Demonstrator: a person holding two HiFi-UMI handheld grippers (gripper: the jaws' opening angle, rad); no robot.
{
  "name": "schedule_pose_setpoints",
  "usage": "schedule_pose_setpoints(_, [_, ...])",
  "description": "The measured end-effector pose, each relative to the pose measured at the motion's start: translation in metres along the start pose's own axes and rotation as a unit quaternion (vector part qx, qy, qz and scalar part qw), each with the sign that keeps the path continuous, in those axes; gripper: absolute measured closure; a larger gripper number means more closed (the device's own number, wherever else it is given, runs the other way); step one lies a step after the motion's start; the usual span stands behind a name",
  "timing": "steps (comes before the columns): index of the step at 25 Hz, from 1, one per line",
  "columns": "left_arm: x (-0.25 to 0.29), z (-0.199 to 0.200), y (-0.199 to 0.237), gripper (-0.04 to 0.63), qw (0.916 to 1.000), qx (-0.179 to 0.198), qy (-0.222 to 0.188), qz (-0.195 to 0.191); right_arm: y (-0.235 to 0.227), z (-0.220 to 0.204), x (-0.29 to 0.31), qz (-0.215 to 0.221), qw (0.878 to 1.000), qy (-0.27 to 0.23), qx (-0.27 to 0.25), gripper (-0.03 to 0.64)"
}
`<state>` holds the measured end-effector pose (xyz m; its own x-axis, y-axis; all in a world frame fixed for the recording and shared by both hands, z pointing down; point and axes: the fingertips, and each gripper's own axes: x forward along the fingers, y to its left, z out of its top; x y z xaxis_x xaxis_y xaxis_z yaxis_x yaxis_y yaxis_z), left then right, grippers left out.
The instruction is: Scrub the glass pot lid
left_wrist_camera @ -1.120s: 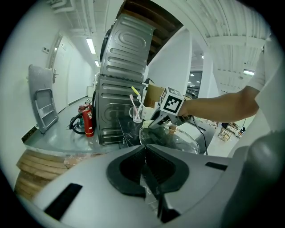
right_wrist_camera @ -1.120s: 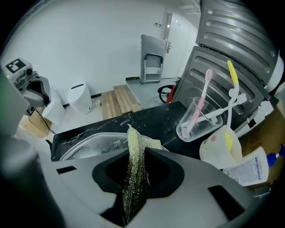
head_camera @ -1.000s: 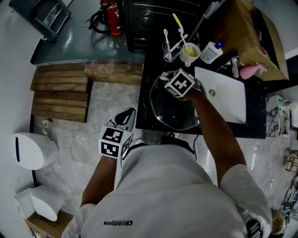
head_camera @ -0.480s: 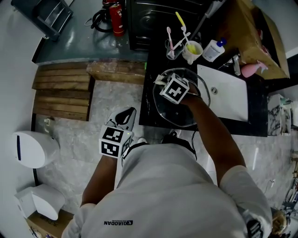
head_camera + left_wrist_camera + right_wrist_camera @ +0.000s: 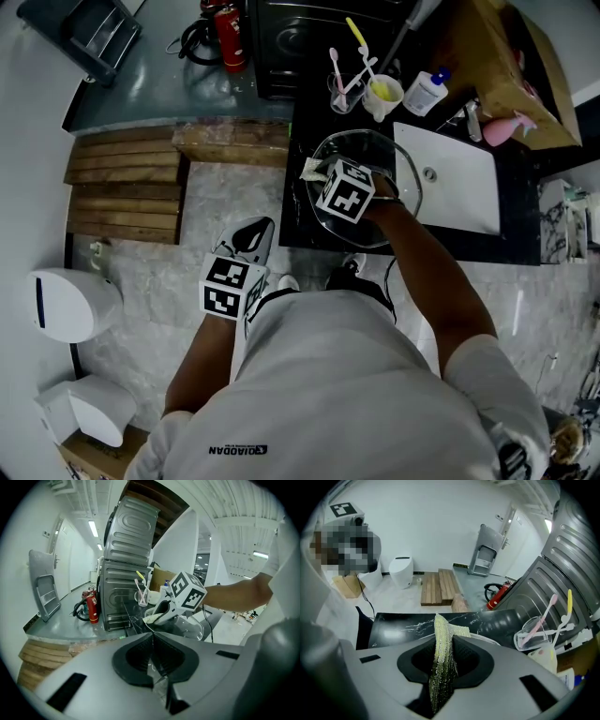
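Observation:
The glass pot lid (image 5: 380, 225) lies flat on the black counter (image 5: 291, 230), left of the white sink. My right gripper (image 5: 317, 172) reaches over the lid's left part, shut on a yellow-green scrub cloth (image 5: 310, 169) whose end touches the glass by the rim. In the right gripper view the cloth (image 5: 442, 660) stands pinched between the jaws of my right gripper (image 5: 443, 641), the lid's rim (image 5: 490, 641) just beyond. My left gripper (image 5: 253, 234) hangs over the floor, off the counter. In its own view my left gripper (image 5: 152, 634) is shut, facing the lid (image 5: 193, 628).
A glass with toothbrushes (image 5: 341, 91), a white mug (image 5: 382, 95) and a white bottle (image 5: 427, 93) stand behind the lid. The sink (image 5: 455, 183) lies to its right. A black appliance (image 5: 309, 33), a fire extinguisher (image 5: 228, 37) and wooden pallets (image 5: 122, 187) are at the left.
My right gripper has slid with the cloth across the lid, from its far side toward its left near part. The left gripper has stayed put.

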<state>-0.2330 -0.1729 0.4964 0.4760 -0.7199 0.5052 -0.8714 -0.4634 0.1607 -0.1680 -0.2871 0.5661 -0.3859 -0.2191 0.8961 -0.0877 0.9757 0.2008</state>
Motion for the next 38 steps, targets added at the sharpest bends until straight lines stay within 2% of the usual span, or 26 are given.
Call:
schedule_pose_setpoints(11, [0.004,-0.006,-0.018,0.577,0.9998,0.008,0.007,-0.018,0.039,-0.008,-0.005,-0.017,0.992,-0.028,-0.125,0.522])
schedule_pose_setpoints(21, [0.008,-0.007,-0.029,0.577,0.9996,0.015,0.003,-0.025,0.066,-0.026,-0.017,-0.029,0.98,-0.05,-0.192,0.52])
schedule_pose_setpoints(26, [0.011,-0.008,-0.036,0.577,0.9993,0.02,0.006,-0.031,0.076,-0.035,-0.025,-0.024,0.977,-0.065,-0.203,0.52])
schedule_pose_setpoints(38, [0.018,-0.005,-0.048,0.577,0.9978,0.036,0.013,-0.054,0.093,-0.056,-0.042,-0.015,0.977,-0.084,-0.195,0.518])
